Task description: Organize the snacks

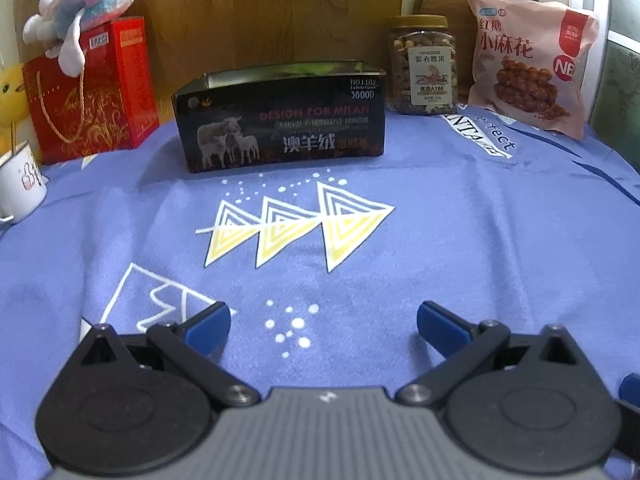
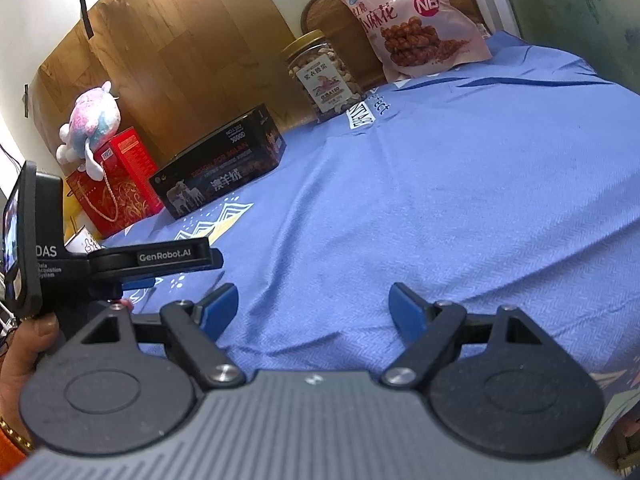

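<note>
A black open-topped box [image 1: 282, 118] with a sheep picture stands at the back of the blue cloth [image 1: 440, 240]; it also shows in the right wrist view [image 2: 224, 166]. A clear jar of nuts [image 1: 424, 66] with a gold lid stands right of it, also in the right wrist view [image 2: 322, 76]. A pink snack bag [image 1: 528, 60] leans at the back right, also in the right wrist view [image 2: 412, 16]. My left gripper [image 1: 322, 322] is open and empty, low over the cloth. My right gripper [image 2: 314, 306] is open and empty; the left gripper's body [image 2: 156, 258] is beside it.
A red gift bag [image 1: 92, 92] with a plush toy [image 1: 84, 4] on top stands at the back left. A white mug [image 1: 20, 184] sits at the left edge. A wooden board [image 1: 260, 8] backs the table.
</note>
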A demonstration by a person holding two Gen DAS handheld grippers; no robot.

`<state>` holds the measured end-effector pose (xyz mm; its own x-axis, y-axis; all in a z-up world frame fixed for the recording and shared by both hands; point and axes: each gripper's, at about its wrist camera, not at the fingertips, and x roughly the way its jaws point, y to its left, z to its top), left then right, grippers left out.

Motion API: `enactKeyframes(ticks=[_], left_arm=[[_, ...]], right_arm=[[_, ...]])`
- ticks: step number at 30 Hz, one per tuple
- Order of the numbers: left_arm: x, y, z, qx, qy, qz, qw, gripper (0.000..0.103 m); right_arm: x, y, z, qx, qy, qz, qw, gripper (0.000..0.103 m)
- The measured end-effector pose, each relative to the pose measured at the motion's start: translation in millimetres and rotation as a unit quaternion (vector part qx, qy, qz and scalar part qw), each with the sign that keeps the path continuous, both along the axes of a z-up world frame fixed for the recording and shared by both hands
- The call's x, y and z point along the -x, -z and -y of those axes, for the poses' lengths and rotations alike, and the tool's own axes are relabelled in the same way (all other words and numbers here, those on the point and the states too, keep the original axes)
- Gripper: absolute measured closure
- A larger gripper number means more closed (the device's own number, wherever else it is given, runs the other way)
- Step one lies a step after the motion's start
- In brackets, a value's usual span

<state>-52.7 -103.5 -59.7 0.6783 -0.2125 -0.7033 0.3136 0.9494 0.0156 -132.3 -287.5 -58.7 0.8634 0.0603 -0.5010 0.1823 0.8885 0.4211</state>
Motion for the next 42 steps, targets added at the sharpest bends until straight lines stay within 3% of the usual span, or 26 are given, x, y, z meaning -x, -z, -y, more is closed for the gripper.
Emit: enactKeyframes(ticks=[42], left_arm=[[-7.5, 6.4, 4.8, -0.004, 0.005, -0.017, 0.9998, 0.0]], right_arm=[[3.3, -3.5, 1.0, 0.018, 0.011, 0.037, 0.999, 0.019]])
